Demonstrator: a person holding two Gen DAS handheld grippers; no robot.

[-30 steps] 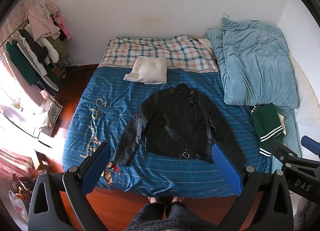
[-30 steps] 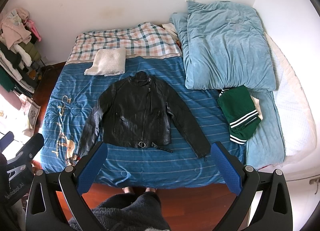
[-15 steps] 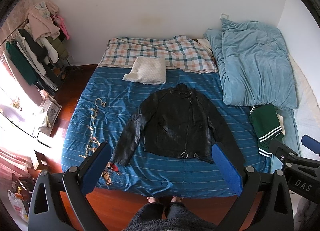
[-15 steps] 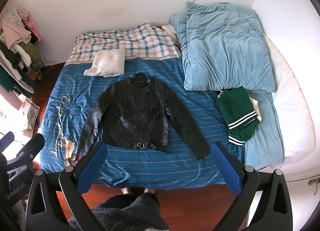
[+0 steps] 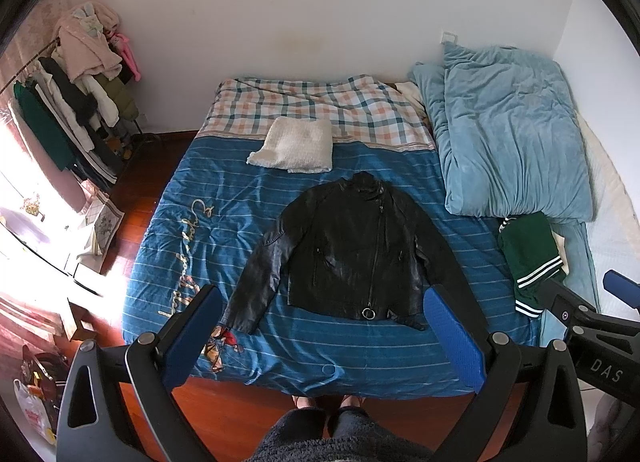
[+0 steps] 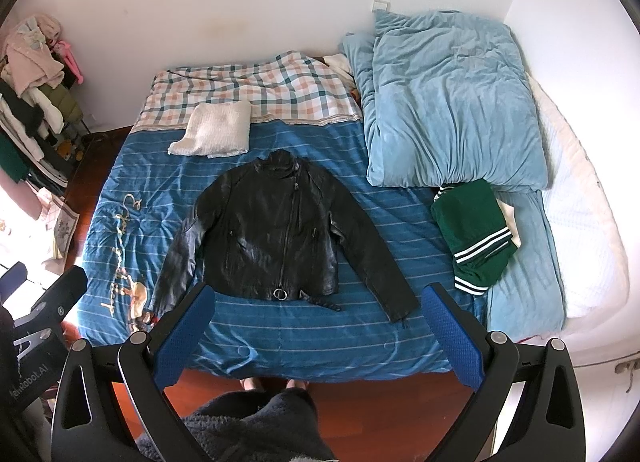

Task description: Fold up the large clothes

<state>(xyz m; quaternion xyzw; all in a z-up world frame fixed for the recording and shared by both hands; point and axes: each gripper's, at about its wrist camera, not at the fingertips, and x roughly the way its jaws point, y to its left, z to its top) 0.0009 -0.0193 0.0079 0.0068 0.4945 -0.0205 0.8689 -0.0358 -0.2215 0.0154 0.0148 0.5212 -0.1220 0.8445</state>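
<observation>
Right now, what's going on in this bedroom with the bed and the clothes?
A person stands at the foot of the bed, holding a two-finger gripper in each hand. The left gripper and right gripper are both open, empty and raised above the bed. A black leather jacket lies spread flat, front up, sleeves out, not yet folded. A folded white knit lies beyond it, and a folded green garment sits off to the right by the light blue duvet.

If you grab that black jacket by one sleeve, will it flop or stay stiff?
The black jacket would probably flop, since it lies flat with limp sleeves. Its shiny, creased surface suggests leather-like material, likely heavy and a bit slippery.
</observation>
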